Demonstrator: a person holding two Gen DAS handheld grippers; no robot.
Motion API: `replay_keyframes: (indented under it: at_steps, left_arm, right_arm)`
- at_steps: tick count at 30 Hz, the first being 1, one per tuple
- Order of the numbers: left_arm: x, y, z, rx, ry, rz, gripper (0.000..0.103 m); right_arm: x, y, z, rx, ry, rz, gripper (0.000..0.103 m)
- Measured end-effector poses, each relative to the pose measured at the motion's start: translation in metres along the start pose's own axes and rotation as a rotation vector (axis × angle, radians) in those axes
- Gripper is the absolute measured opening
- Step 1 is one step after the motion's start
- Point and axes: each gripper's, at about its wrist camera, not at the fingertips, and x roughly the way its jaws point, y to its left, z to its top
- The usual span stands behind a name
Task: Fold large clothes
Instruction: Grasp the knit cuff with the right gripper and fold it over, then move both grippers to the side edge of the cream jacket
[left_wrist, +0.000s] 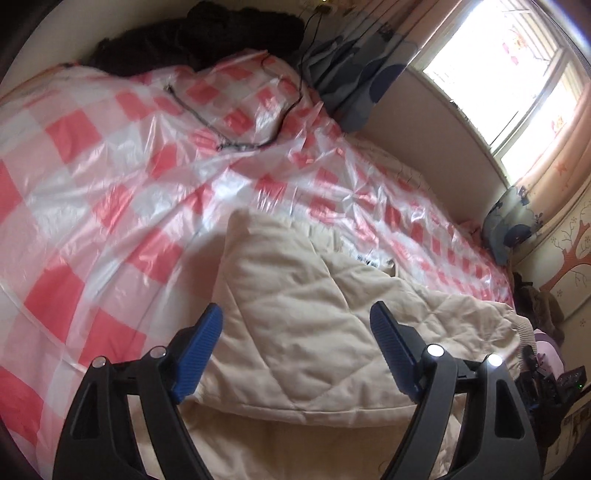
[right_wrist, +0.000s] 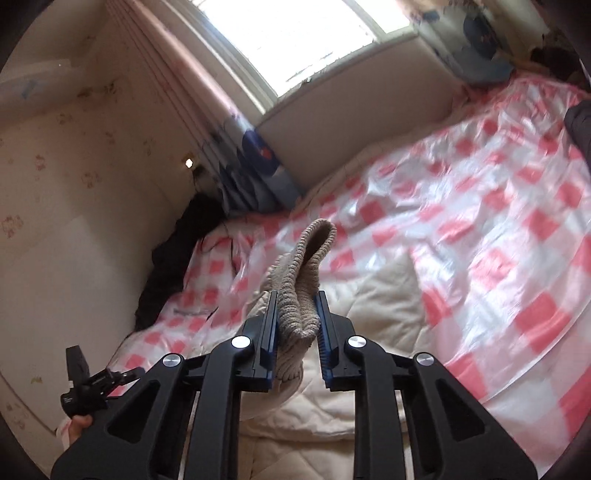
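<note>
R gripper (right_wrist: 295, 314) clamped beige ribbed knit cuff (right_wrist: 308, 254) to lift sleeve for folding; L gripper (left_wrist: 295, 325) wide open, empty, above cream quilted jacket (left_wrist: 295, 314).

Bedroom. Bed (left_wrist: 92, 166) filled most of both views, covered by a glossy pink-and-white checked plastic sheet (right_wrist: 480, 229), heavily creased. Bright window (left_wrist: 509, 74) on the wall beside the bed, blown out, daylight glaring off the plastic. Pinkish curtain (right_wrist: 177, 74) beside the window, blue-grey patterned curtain (left_wrist: 354, 74) bunched at the bed edge. Plain beige panel (left_wrist: 436, 125) under the sill, running along the bed. Walls cream with small faded prints (right_wrist: 55, 155); tree mural (left_wrist: 572, 251) on the far wall in the left wrist view. Dark fuzzy heap (left_wrist: 207, 33) at one end of the bed, thin black cable (left_wrist: 280, 122) trailing over the plastic. Wall socket (right_wrist: 190, 162) near the corner.
</note>
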Motion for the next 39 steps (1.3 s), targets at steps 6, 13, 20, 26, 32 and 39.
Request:
replay_keyframes:
  at_steps: [6,13,20,26,32,39]
  left_arm:
    - [0.036,-0.027,-0.006,0.148,0.059,0.049,0.081]
    - [0.084,-0.010,-0.030,0.175,0.193,0.179,0.081]
    - [0.072,-0.027,0.016,0.171,0.027,0.096,0.085]
    - [0.139,0.011,-0.005,0.129,0.162,0.171,0.085]
    - [0.102,-0.006,0.007,0.162,0.059,0.156,0.085]
    - [0.142,0.038,0.010,0.038,0.250,0.187,0.088]
  right_arm:
    - [0.060,-0.061,-0.028,0.068,0.183,-0.171,0.018]
    - [0.054,-0.074,-0.029,0.080,0.236,-0.337,0.023]
    - [0.054,0.021,-0.011,-0.267,0.104,-0.245,0.055]
    - [0.149,-0.035,-0.056,-0.248,0.392,-0.330,0.054]
    - [0.106,0.000,-0.039,-0.332,0.265,-0.294,0.056]
    - [0.151,-0.037,-0.042,-0.302,0.472,-0.354,0.061]
